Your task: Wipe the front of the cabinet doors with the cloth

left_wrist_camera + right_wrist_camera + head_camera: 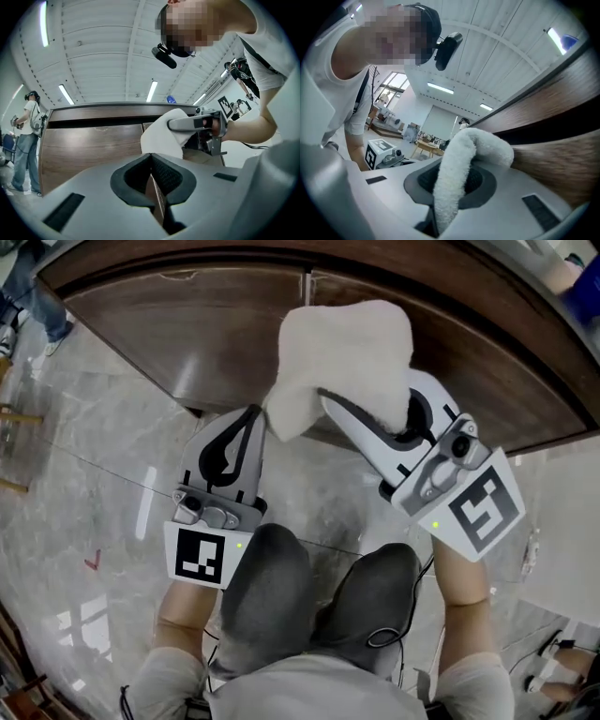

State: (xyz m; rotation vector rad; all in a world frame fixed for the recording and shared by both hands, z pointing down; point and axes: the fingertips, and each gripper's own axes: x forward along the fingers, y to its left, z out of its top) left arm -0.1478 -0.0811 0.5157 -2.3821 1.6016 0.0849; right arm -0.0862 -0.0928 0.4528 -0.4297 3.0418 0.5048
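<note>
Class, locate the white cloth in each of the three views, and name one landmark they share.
Head view: cloth at upper centre, before the cabinet doors.
Left gripper view: just right of centre.
Right gripper view: centre, clamped in the right claw.
Shared landmark: the dark cabinet doors.

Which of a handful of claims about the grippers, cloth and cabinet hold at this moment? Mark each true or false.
1. The right gripper is shut on the cloth. True.
2. The left gripper grips the cloth too. False: its jaws are together with nothing between them.
3. The cloth is dark blue. False: it is white and fluffy.
4. The cabinet is dark brown wood. True.
</note>
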